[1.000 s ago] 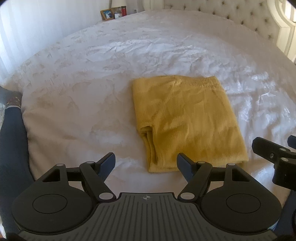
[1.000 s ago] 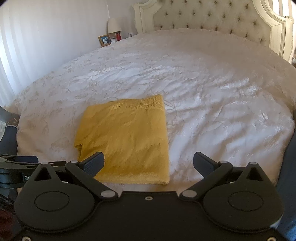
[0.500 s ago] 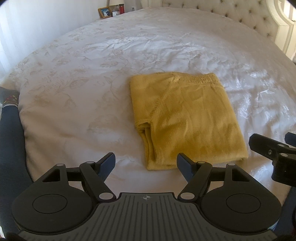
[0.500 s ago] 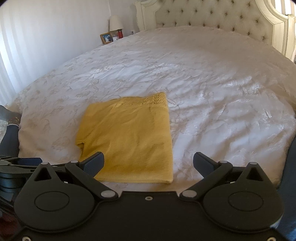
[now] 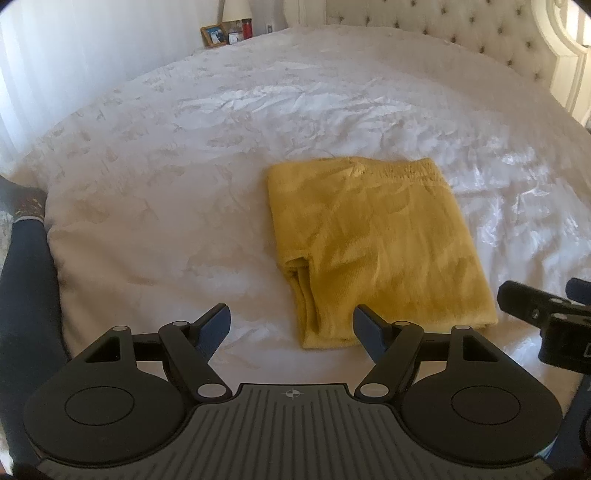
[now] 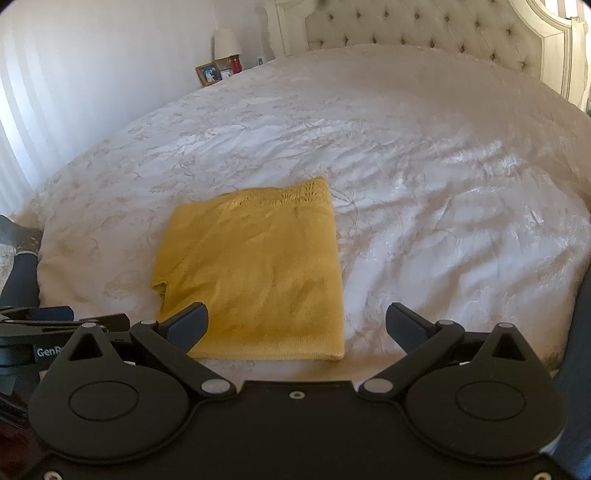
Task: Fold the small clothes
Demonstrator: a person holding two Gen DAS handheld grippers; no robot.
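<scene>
A yellow knitted garment (image 5: 373, 243) lies folded into a rough rectangle on the white bedspread (image 5: 184, 155). It also shows in the right wrist view (image 6: 255, 273). My left gripper (image 5: 291, 328) is open and empty, held just short of the garment's near left corner. My right gripper (image 6: 295, 325) is open and empty, held over the garment's near edge without touching it. The right gripper's fingers (image 5: 528, 306) show at the right edge of the left wrist view.
The tufted headboard (image 6: 424, 26) stands at the far end of the bed. A bedside table with a photo frame (image 6: 208, 74), a lamp and a red jar stands at the far left. The person's dark-trousered leg (image 5: 26, 295) is by the bed's near left edge.
Both grippers have tilted up and drawn back slightly from the garment; more of the headboard and wall shows now. The garment has not moved. Both grippers stay open.
</scene>
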